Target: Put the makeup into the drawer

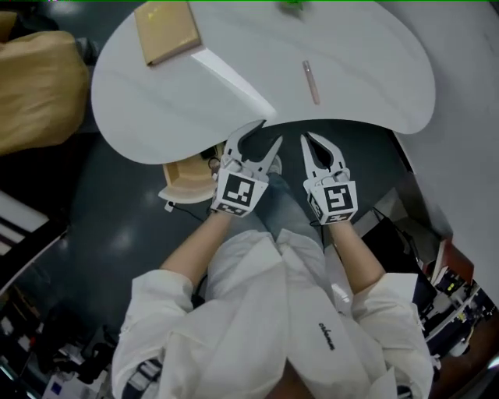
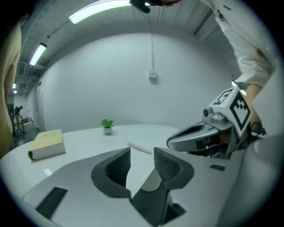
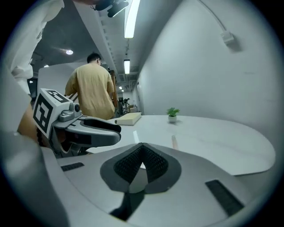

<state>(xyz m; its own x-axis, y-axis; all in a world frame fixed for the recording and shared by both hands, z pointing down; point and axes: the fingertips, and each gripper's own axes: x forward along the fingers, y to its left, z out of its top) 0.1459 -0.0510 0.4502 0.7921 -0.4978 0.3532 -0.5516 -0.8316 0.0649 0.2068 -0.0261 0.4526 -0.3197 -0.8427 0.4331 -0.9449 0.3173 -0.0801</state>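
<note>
Step in hand, as judged: reach for the makeup stick point(image 1: 310, 82) ahead of transfer to the drawer point(image 1: 183, 175)

Locate the stick lying flat on the white tabletop point(image 1: 366, 70), at 12 o'clock from the right hand-held gripper point(image 1: 307, 137), well apart from both tools and untouched. Locate the open drawer under the near tabletop edge, at 8 o'clock from the left hand-held gripper point(image 1: 271, 131)

Read the right hand-held gripper as fully closed, tip to tip, holding nothing. Read the left hand-held gripper as partly open, with a clear gap between the pads, also holding nothing

Open the chosen hand-held gripper wider before descent. Approach across the stick's narrow width, not along its length. Seat both pads near mid-length to prevent pivoting. Expect rolling on the smooth surface, so close gently. Keep clear of the book point(image 1: 166, 31) at 10 o'clock and the small plant point(image 1: 292, 4) at the far edge

Pose: observe both forearms extended side by side in front of the torso, just short of the near tabletop edge, with both tools aimed toward 12 o'clock, tilted slightly downward, marker cubes facing up
</note>
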